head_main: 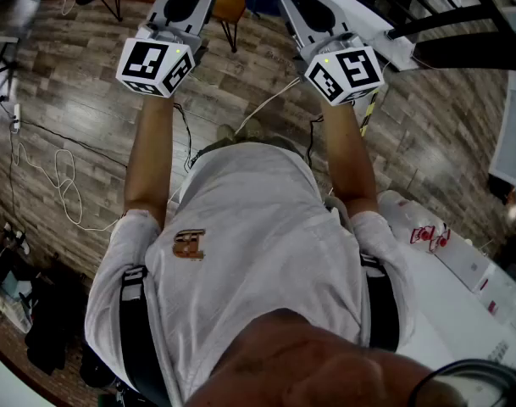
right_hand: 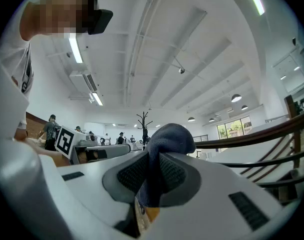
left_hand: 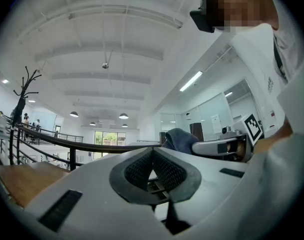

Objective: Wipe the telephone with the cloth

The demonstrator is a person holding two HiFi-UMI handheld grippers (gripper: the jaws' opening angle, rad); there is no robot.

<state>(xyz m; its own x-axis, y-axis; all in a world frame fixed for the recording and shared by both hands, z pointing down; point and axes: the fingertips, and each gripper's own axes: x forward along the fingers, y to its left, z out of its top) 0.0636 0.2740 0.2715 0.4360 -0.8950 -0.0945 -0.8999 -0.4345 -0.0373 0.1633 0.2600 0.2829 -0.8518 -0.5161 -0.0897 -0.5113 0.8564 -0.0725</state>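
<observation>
Currently my right gripper [right_hand: 152,176] is clamped on the cloth [right_hand: 167,136], a blue wad bulging past its tips. My left gripper [left_hand: 152,156] has its jaws pressed together, empty. Both point level, side by side. No telephone shows anywhere (so I cannot tell which way it lies). Only the head view shows the floor [head_main: 71,100]; the gripper views show the ceiling [left_hand: 117,44].

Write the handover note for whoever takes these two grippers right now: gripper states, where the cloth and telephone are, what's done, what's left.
Left gripper: jaws shut, nothing between them, held level.
Right gripper: shut on the blue cloth, which bunches out past the jaws; also held level.
Telephone: in none of the views, so whether any wiping has been done cannot be told.
Left to do: find the telephone, bring the cloth to it and wipe.
</observation>
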